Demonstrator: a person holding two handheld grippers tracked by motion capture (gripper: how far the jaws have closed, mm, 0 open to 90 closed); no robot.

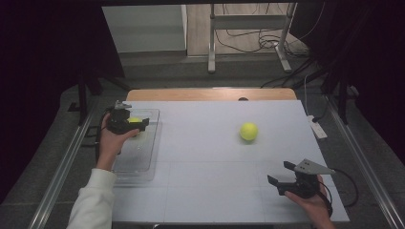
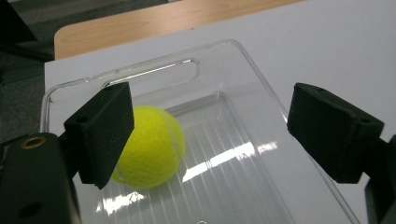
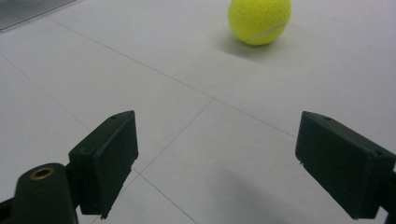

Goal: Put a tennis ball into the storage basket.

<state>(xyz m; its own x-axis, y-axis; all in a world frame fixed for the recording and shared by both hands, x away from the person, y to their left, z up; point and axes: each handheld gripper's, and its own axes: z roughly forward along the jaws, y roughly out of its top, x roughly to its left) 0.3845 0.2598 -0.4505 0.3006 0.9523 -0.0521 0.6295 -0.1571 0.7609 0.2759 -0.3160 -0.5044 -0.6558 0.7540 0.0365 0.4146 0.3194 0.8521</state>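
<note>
A yellow tennis ball (image 2: 156, 151) lies in the clear plastic tray (image 2: 154, 70) at the table's left, partly hidden behind one jaw. My left gripper (image 2: 215, 119) hovers over that tray with its jaws wide apart and nothing pressed between them. From above, the left gripper (image 1: 142, 124) sits over the tray's far end (image 1: 143, 157), right by the ball (image 1: 135, 120). A second tennis ball (image 1: 249, 131) rests on the white table, right of centre. My right gripper (image 1: 281, 172) is open near the front right, well short of that ball (image 3: 259, 18), with only bare table between its jaws (image 3: 215, 154).
A white power strip (image 1: 317, 127) lies at the table's right edge. The wooden table edge (image 1: 210, 94) runs along the far side. Metal rails flank the table, and a stand with cables is on the floor beyond.
</note>
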